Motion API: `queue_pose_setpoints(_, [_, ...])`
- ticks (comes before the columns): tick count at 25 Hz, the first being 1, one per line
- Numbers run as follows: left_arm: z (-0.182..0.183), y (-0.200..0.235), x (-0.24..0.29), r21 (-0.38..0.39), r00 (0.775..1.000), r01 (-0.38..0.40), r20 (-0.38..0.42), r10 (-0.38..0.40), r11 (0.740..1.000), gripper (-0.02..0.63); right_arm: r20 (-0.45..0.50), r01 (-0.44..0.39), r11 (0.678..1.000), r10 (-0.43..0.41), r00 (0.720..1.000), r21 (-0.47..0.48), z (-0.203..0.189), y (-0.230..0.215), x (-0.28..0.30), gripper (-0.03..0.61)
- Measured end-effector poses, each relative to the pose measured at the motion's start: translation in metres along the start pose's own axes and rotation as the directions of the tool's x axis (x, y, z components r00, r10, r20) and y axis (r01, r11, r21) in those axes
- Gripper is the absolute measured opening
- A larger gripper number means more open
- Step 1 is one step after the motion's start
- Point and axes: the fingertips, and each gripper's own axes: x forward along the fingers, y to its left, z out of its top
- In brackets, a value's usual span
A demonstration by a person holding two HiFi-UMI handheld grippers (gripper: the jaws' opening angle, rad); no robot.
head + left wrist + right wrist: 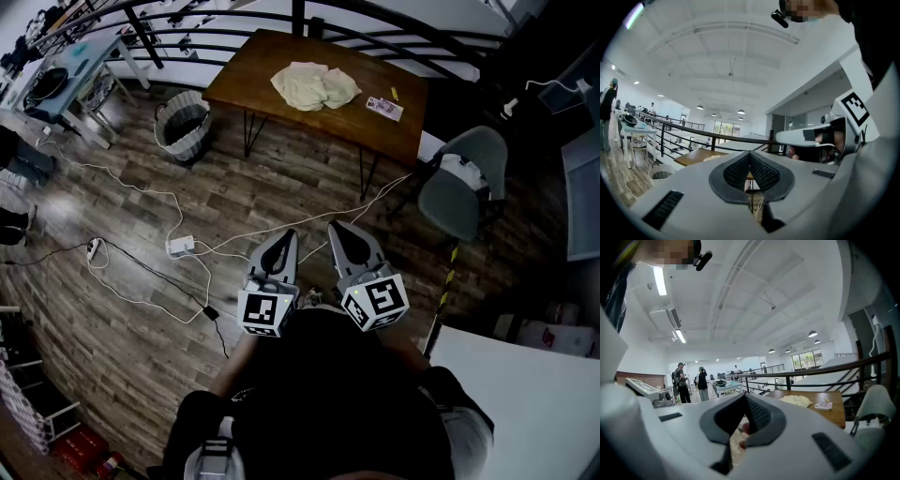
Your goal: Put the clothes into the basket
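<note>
Left hand-held gripper (281,241): pointed level, jaws together
Right hand-held gripper (339,234): alongside, jaws together
Clothes (314,86): lay on bench (253,70)

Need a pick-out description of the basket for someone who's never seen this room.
Find the brown wooden table in the head view. On the floor just off its left end stands the basket. It is round, pale and woven with a dark open mouth; the grey chair sits at the table's opposite end.

Clothes (315,86) cream, tbl (248,75) brown, basket (183,147) grey woven (floor (281,187) dk wood-grain).
</note>
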Motion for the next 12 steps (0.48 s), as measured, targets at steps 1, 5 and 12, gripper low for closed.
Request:
queue_pose_setpoints(1, [0.000,-0.001,-0.002,-0.001,1.000,-0.005,-0.004,0.005,1.000,0.011,0.007,-0.001,1.000,0.001,1.000,0.004,0.002,0.002,-0.005,0.009])
queue_pose_setpoints(5, [0.005,-0.014,-0.007,0.000,1.000,0.001,-0.003,-0.001,1.000,0.011,0.017,0.000,1.000,0.000,1.000,0.010,0.007,0.004,-0.023,0.009])
queue_pose_setpoints(12, [0.016,-0.027,-0.008,0.021,1.000,0.010,0.029,-0.010,1.000,0.012,0.016,-0.017,1.000,0.017,1.000,0.018,0.007,0.007,-0.027,0.009])
